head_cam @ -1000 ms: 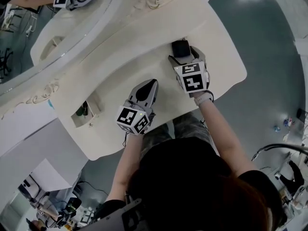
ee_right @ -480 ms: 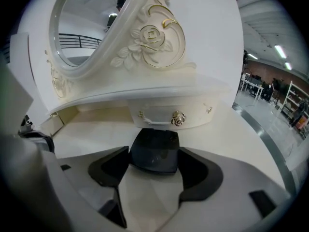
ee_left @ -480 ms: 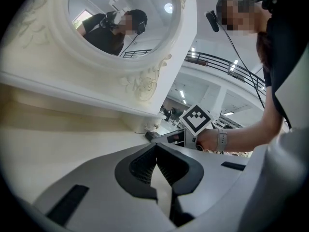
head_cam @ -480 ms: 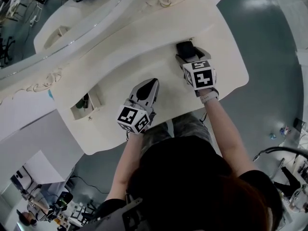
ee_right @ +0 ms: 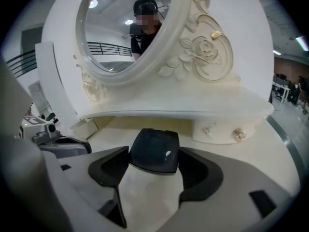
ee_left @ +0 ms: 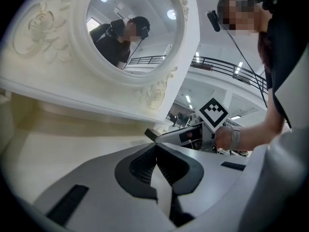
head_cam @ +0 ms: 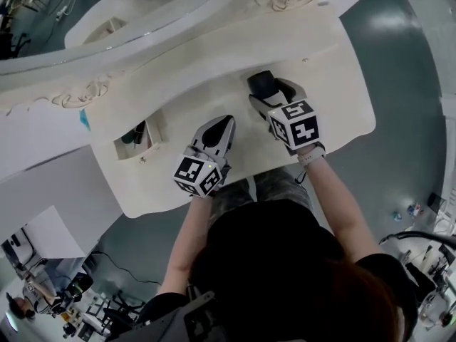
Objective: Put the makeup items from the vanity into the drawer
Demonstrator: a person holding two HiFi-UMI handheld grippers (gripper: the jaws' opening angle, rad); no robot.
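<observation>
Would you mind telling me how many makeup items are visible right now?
2. A black compact is held in the right gripper; a dark item lies in the open drawer at the vanity's left. More may be hidden inside it.

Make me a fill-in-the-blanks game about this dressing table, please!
The right gripper holds a dark compact between its ____.
The left gripper holds ____.
The open drawer lies nearer the ____ gripper.
The person's reflection shows in the ____.
Missing words: jaws, nothing, left, mirror.
</observation>
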